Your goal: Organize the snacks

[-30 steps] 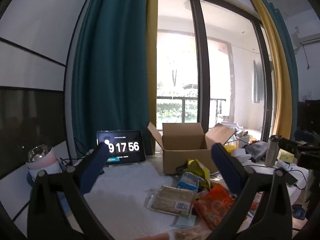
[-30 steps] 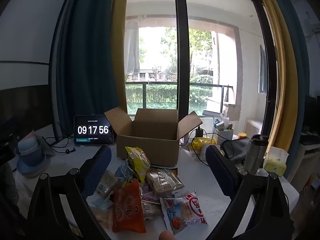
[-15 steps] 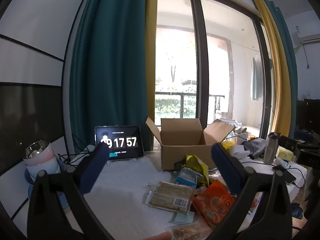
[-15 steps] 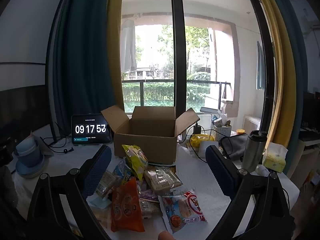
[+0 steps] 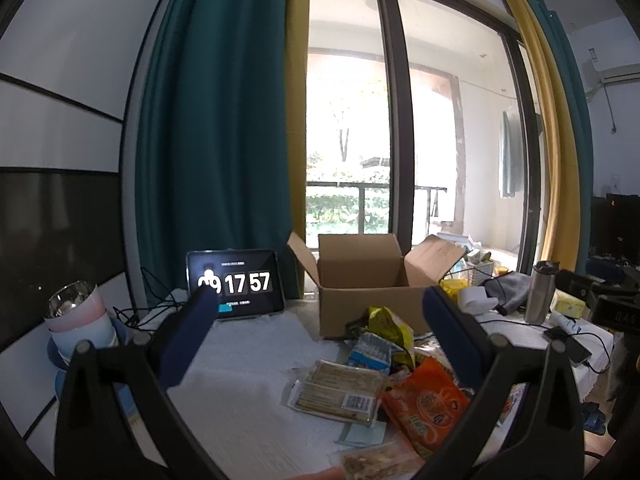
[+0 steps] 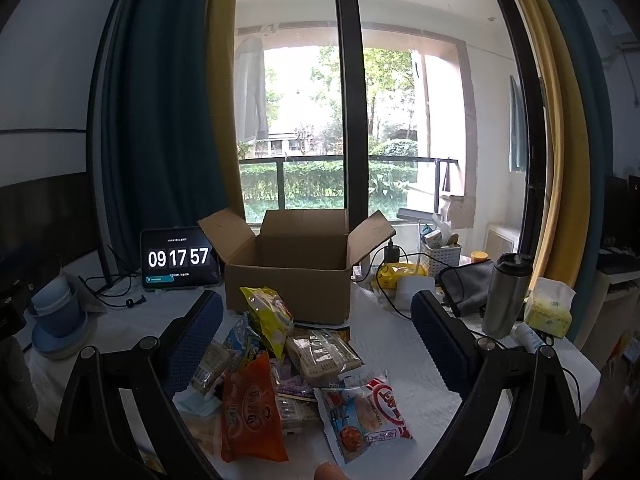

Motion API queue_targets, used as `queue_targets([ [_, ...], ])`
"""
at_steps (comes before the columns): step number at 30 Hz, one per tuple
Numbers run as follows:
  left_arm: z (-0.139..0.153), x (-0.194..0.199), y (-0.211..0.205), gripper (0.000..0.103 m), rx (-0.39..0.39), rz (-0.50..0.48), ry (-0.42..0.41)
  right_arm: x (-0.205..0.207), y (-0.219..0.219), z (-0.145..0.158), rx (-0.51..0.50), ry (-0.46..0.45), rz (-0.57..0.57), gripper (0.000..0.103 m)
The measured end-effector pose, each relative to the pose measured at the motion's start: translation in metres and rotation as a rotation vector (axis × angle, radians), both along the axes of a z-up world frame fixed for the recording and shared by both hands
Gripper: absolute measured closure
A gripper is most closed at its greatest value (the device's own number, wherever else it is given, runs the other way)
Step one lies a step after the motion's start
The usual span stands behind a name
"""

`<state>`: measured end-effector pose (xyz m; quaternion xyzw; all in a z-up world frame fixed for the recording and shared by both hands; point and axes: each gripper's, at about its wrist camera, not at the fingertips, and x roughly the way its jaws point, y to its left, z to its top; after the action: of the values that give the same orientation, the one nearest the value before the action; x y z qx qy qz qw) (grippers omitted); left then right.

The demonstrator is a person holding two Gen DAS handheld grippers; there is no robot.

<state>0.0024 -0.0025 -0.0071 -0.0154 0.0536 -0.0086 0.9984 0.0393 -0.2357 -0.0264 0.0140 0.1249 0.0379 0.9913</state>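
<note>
Above the white tabletop (image 6: 404,364), both tools, left tool (image 5: 316,320) and right tool (image 6: 316,322), hover spread wide over crinkly snack packets (image 6: 280,364) before an open brown cardboard box (image 6: 288,280).

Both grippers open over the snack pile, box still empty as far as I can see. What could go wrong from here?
1. The snacks overlap: the orange bag lies over other packets, so a pinch may drag a neighbour along.
2. The box has its flaps standing out; a carried packet may catch one.
3. Cables and a steel tumbler sit right of the box; a wide swing of the right gripper might knock them.
</note>
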Motion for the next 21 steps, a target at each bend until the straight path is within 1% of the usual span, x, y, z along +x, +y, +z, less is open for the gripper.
queue_targets([
  [21, -0.0005, 0.0036, 0.0032, 0.001, -0.007, 0.002, 0.019, 0.0019, 0.0016, -0.0023, 0.001, 0.015, 0.004, 0.006],
])
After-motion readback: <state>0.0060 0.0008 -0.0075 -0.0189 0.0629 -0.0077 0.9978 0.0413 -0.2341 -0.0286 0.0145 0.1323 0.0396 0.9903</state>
